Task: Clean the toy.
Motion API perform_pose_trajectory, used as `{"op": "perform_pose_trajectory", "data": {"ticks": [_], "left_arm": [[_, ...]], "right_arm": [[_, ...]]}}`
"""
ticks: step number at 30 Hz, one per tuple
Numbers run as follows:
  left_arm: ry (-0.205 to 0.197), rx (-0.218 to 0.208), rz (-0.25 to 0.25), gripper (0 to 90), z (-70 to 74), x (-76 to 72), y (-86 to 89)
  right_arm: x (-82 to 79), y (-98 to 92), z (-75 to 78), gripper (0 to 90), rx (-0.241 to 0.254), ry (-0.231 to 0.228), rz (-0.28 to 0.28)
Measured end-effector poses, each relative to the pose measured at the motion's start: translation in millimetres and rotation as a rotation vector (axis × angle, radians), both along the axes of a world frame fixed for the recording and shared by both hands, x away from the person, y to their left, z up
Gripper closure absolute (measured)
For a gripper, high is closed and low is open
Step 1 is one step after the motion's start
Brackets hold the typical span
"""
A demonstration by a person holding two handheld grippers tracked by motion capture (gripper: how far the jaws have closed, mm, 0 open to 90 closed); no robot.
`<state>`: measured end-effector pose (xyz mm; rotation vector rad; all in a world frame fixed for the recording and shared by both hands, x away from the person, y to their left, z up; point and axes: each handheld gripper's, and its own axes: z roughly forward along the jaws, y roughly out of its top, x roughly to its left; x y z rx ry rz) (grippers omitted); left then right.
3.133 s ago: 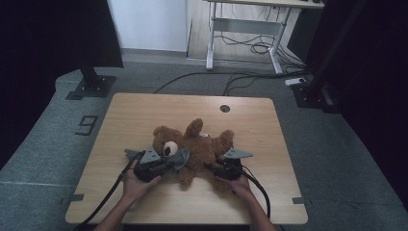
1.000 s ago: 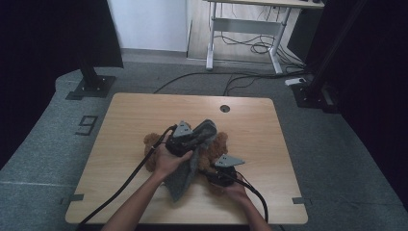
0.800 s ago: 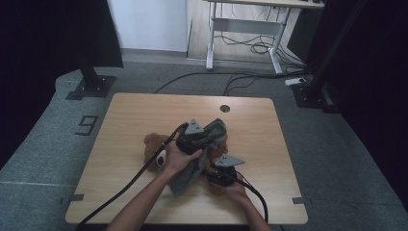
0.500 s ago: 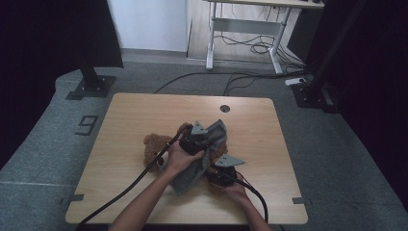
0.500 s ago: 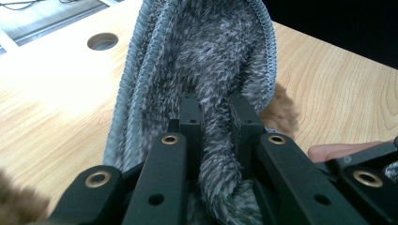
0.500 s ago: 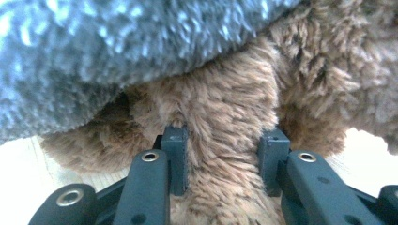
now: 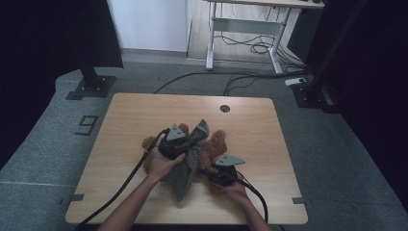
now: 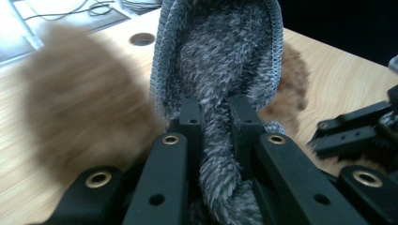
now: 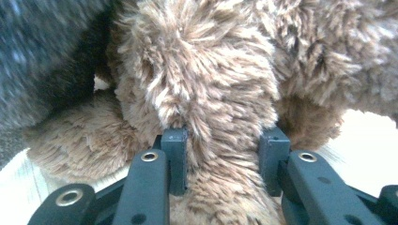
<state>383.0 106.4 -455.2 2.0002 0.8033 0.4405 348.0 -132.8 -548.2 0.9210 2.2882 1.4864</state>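
Grey carpet lies around a wooden table (image 7: 144,115), and behind it stand a white desk frame (image 7: 245,29) with loose cables (image 7: 250,48) on the floor and black stands at both sides. On the table, near its middle and a little toward the person, lies a brown teddy (image 7: 214,144), partly under a grey cloth (image 7: 190,159). The cloth is fuzzy, with a knitted edge, and it runs from a raised corner near the teddy down toward the person's side of the table. The left gripper (image 7: 174,144) is above the teddy, in the left hand (image 7: 161,163), and its black cable trails off the front edge of the table. In the left gripper view its jaws are clamped on a fold of the cloth (image 8: 220,93), which stands up in front of them; the teddy (image 8: 80,103) is a blurred brown shape behind and to the left, and the table hole (image 8: 141,39) is farther back. The right gripper (image 7: 222,172) is just beside the cloth, at the teddy's near side, held by the right hand (image 7: 236,190). In the right gripper view its jaws are pressed on a thick limb of the teddy (image 9: 220,140), with fur bulging between them; which limb it is I cannot tell. The cloth (image 9: 42,56) is a dark blur at the upper left there.
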Motion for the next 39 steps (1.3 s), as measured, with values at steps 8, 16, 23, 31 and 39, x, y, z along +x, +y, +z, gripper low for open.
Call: {"op": "perform_pose_trajectory", "data": {"ticks": [8, 16, 23, 31, 39], "left_arm": [[0.033, -0.057, 0.054, 79.0, -16.6, -6.5, 47.1], [0.008, -0.071, 0.067, 79.1, -12.2, -15.4, 65.5], [-0.014, -0.093, 0.113, 79.0, -14.1, -24.9, 88.7], [-0.031, -0.101, 0.162, 79.2, -15.0, -40.1, 107.7], [-0.028, -0.133, -0.104, 79.2, -11.3, -58.4, 24.2]], "right_arm": [[1.7, -0.5, -0.2, 63.4, 0.004, 0.008, -0.003], [1.6, 0.0, -0.2, 63.3, -0.001, 0.006, -0.005], [2.1, -0.2, -0.3, 63.3, 0.002, 0.009, -0.004], [4.3, -0.9, -0.5, 63.4, 0.019, 0.027, -0.01], [7.7, -3.0, -0.8, 62.9, 0.054, 0.055, -0.009]]}}
